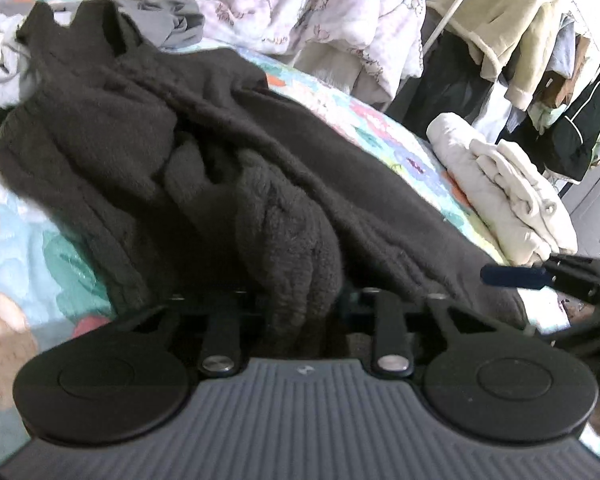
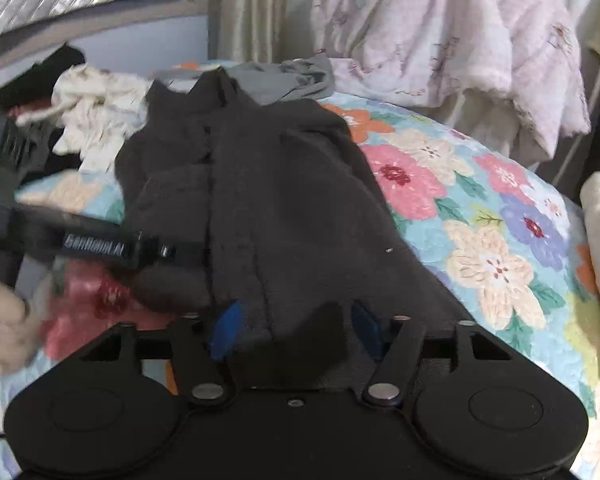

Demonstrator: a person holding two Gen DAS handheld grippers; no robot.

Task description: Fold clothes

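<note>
A dark brown fleece garment (image 1: 148,128) lies lengthwise on the floral quilt (image 2: 480,216), collar at the far end. In the left wrist view a bunched fold of it fills the space between the jaws of my left gripper (image 1: 300,300) and hides the fingertips. The right wrist view shows the left gripper (image 2: 168,252) coming in from the left and pinching the garment's (image 2: 284,184) left edge. My right gripper (image 2: 296,328) is at the near hem with its blue pads (image 2: 226,328) wide apart, and cloth lies loosely between them. One blue pad (image 1: 508,276) also shows at the right of the left wrist view.
A folded cream pile (image 1: 508,192) sits at the bed's right edge. White crumpled clothes (image 2: 96,108) and a grey garment (image 2: 284,80) lie beyond the collar. A pink floral duvet (image 2: 440,28) hangs behind, beside a clothes rack (image 1: 540,60). A hand (image 2: 4,320) shows at the left.
</note>
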